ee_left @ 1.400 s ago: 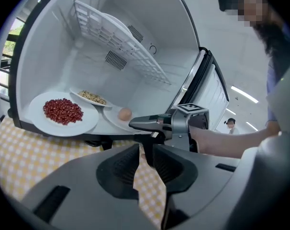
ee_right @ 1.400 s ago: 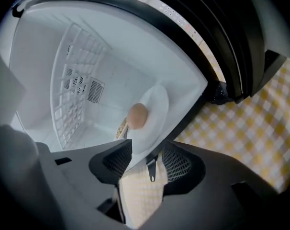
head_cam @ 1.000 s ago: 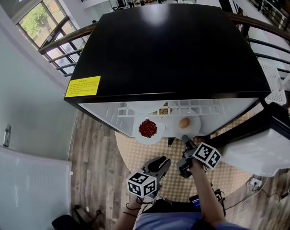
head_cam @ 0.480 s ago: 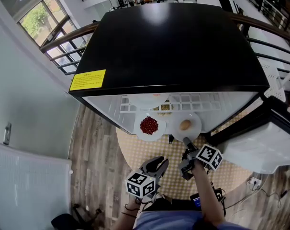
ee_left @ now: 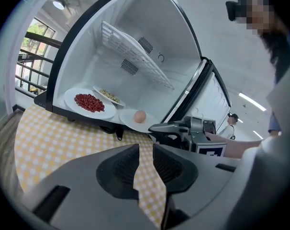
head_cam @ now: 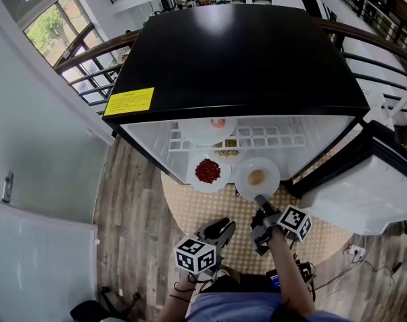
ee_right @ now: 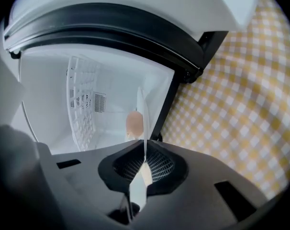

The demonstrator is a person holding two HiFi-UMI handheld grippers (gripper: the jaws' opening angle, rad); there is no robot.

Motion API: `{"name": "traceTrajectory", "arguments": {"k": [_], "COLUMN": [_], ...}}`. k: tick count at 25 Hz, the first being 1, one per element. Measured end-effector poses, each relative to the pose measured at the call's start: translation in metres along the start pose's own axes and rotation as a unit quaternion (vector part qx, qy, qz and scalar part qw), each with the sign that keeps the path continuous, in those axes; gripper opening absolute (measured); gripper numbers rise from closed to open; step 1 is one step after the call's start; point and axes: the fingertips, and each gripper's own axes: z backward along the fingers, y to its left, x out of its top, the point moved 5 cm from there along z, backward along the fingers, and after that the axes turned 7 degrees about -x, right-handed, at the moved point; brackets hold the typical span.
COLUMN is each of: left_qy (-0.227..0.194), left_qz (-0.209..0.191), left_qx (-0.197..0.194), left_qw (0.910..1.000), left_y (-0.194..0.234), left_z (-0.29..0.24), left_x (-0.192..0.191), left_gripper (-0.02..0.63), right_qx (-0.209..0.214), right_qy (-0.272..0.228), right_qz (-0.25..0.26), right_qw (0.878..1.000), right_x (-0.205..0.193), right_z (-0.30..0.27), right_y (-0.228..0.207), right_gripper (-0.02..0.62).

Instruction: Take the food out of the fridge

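The right claw point(head_cam: 260, 198) is clamped on the near rim of a white plate point(head_cam: 271, 172). The plate's thin edge stands between its pads. An egg point(head_cam: 256, 177) lies on that plate just ahead of the claw, at the mouth of the open fridge point(head_cam: 237, 59). To the claw's left, a plate of red food point(head_cam: 198, 182) sits inside the fridge. The left claw point(head_cam: 221, 228) hangs beside the right one over the checked surface point(head_cam: 190, 210). Its jaws stand narrowly apart with nothing between them.
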Motion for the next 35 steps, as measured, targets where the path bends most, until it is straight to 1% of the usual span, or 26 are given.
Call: {"name": "traceTrajectory", "arguments": {"k": [7,11,14,16,23,28,31,35], "left_qy": [0.004,0.003,0.002,-0.002,-0.029,-0.044,-0.048,-0.063], "left_qz": [-0.009,-0.014,-0.019,-0.021,-0.039,-0.062,-0.081,-0.086], "left_qx": [-0.013,-0.017,-0.018,-0.017,-0.016,-0.029,-0.028,-0.038], "left_qw": [0.9999,0.9998,0.9997,0.9996,0.9987,0.9967,0.9952,0.9936], "left_y": [-0.013,-0.019,-0.023,-0.026,-0.038,-0.060,-0.076,-0.097], "left_z": [0.015,0.026,0.036,0.044,0.068,0.079,0.089,0.111], "left_x": [-0.007,-0.012,-0.014,-0.015,-0.004,0.002,0.002,-0.002], "left_gripper": [0.084,0.084,0.084,0.084,0.084,0.084,0.084,0.084], "right_qx": [-0.001,-0.005,0.005,0.010,0.037,0.067,0.082,0.095], "right_qy": [0.001,0.004,0.005,0.006,0.009,0.015,0.017,0.023], "right_qz": [-0.019,-0.007,-0.009,0.000,0.021,0.036,0.047,0.047], "right_qw": [1.000,1.000,1.000,1.000,0.999,0.997,0.995,0.994], "right_x": [-0.013,-0.024,-0.032,-0.037,-0.053,-0.068,-0.082,-0.107], "right_z": [0.019,0.031,0.040,0.048,0.085,0.116,0.133,0.154], "right_y": [-0.004,-0.004,-0.003,0.000,0.015,0.028,0.035,0.038], "right_gripper": [0.024,0.024,0.023,0.023,0.023,0.023,0.023,0.023]}}
